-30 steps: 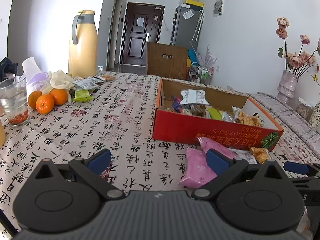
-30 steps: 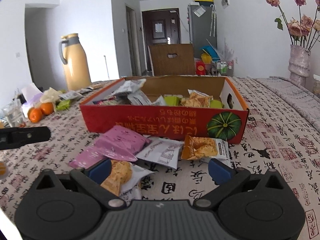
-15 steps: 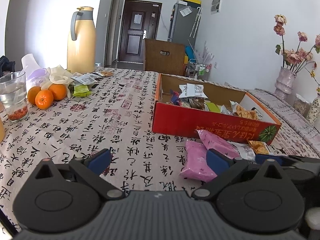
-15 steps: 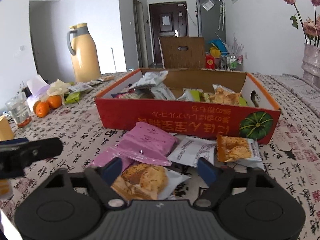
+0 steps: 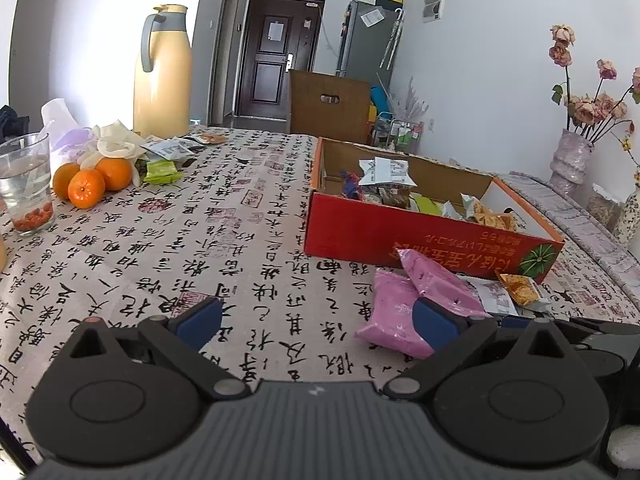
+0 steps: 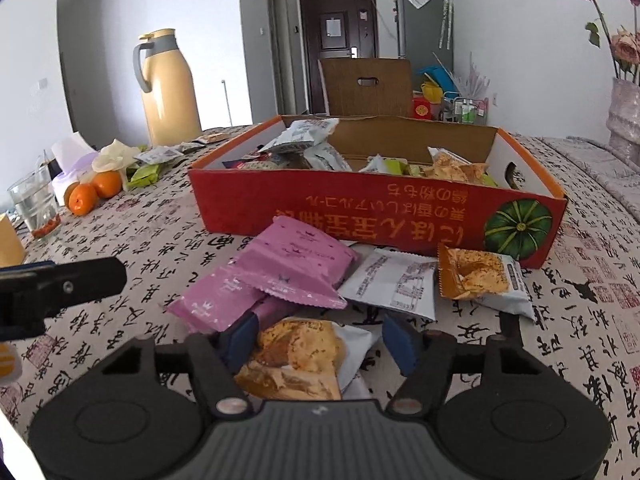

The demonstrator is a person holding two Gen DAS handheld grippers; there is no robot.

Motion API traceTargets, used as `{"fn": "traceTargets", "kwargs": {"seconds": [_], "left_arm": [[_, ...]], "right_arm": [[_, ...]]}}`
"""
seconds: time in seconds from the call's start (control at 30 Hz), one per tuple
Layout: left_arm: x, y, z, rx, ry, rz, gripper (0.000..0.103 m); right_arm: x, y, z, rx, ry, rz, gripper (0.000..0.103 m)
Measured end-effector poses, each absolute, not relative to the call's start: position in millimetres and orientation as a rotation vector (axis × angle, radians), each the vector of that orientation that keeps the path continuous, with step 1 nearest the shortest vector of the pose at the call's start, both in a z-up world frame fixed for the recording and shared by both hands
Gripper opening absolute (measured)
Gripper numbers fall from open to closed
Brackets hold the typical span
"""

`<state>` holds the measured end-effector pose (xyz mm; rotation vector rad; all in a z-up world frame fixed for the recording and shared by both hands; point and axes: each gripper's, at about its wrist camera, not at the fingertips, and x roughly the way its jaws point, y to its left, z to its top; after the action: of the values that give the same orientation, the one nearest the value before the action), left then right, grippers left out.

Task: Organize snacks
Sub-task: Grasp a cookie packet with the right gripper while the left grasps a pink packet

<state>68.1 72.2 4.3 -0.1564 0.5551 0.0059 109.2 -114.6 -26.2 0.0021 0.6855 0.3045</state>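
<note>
A red cardboard box (image 6: pixel 360 208) holding several snack packets stands on the patterned tablecloth. In front of it lie two pink packets (image 6: pixel 296 264), a white packet (image 6: pixel 396 284) and an orange crisp packet (image 6: pixel 476 276). My right gripper (image 6: pixel 320 336) straddles a clear packet of golden pastry (image 6: pixel 296 356). Its jaws are closing; the left pad touches the packet and a thin gap shows at the right pad. My left gripper (image 5: pixel 316 318) hangs open over bare cloth with nothing between its fingers, and a pink packet (image 5: pixel 400 312) lies by its right finger.
At the far left stand a yellow thermos jug (image 5: pixel 164 76), three oranges (image 5: pixel 86 188), a water glass (image 5: pixel 26 184) and a green packet (image 5: pixel 160 170) among other wrappers. A vase of dried roses (image 5: pixel 570 160) stands far right. A wooden chair back (image 5: pixel 328 108) rises behind the table.
My right gripper moved forward over the pastry packet and its jaws narrowed from wide open to close around it. The left gripper stayed where it was.
</note>
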Motion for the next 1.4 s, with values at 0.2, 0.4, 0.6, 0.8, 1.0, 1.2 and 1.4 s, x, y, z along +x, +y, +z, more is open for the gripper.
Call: {"fn": "traceTargets", "kwargs": {"seconds": [0.2,0.4,0.6,0.8,1.0,1.2,1.4], "left_arm": [[65,76,6,-0.157,0.553,0.019,0.103],[65,77,7,-0.161,0.552,0.029,0.103],[64,78,9,-0.16,0.543,0.037,0.103],[63,78,10,-0.161,0.538,0.04,0.103],[67,70,12,-0.148,0.543,0.03,0.103],[78,52,9,-0.114,0.567,0.001,0.103],[98,33,-2,-0.039,0.653,-0.002,0.103]], "right_arm": [[114,-108,-27,-0.01,0.693,0.33,0.06],[115,-111,-25,-0.007,0.689,0.342,0.057],[113,-117,-22,0.014,0.668,0.339,0.054],[106,-124,-14,0.029,0.628,0.331,0.054],[101,-142,-5,0.052,0.59,0.303,0.054],[101,-162,-3,0.083,0.575,0.274,0.054],[103,-182,-5,0.122,0.567,0.255,0.054]]}}
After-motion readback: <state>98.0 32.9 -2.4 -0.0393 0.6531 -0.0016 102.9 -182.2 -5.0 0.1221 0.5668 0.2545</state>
